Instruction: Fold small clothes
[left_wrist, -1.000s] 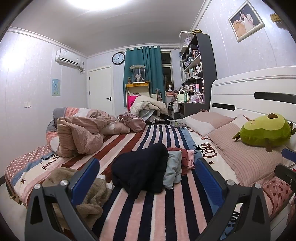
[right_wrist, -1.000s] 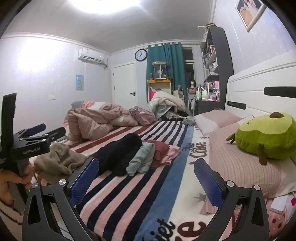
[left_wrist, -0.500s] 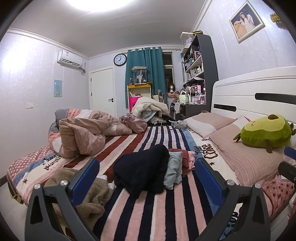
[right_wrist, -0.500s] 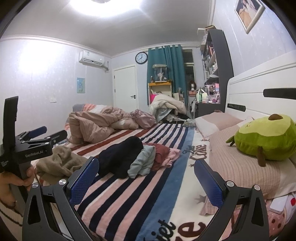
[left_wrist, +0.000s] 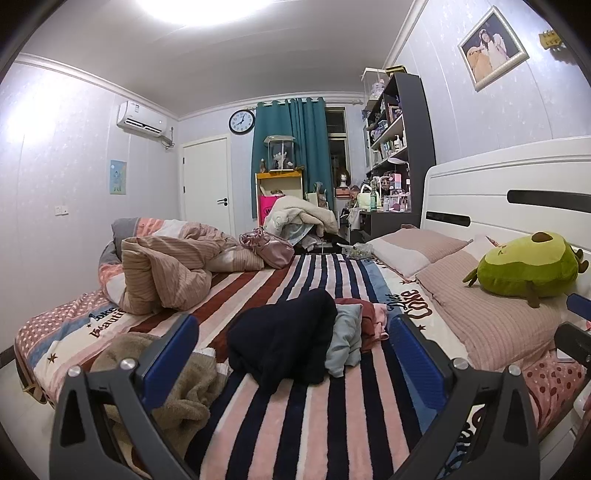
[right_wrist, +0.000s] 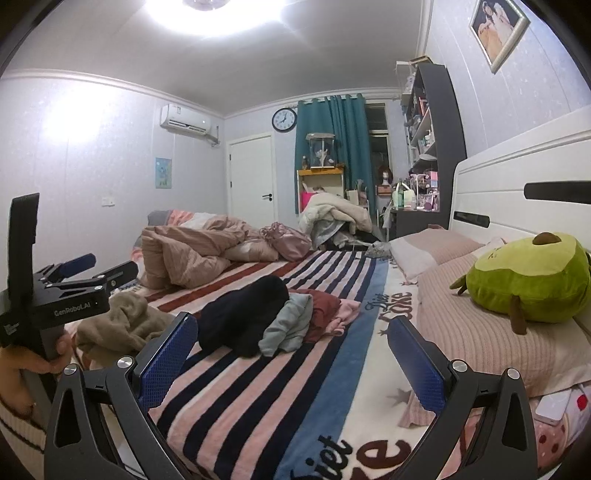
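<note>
While both tools hover with jaws spread and empty, little has changed. Left wrist view: the left gripper (left_wrist: 291, 354) frames the dark navy crumpled garment (left_wrist: 284, 343) on the striped plush blanket (left_wrist: 332, 424), slightly nearer than earlier. Right wrist view: the right gripper (right_wrist: 291, 354) has barely shifted; folding seems unstarted.

The left hand-held gripper (left_wrist: 293, 350) (jaws spread wide) hovers above a dark garment (left_wrist: 280, 343) on the striped blanket (left_wrist: 295, 424).

avocado plush (left_wrist: 524, 266), wall clock (left_wrist: 242, 121), teal curtain (left_wrist: 291, 147)
</note>
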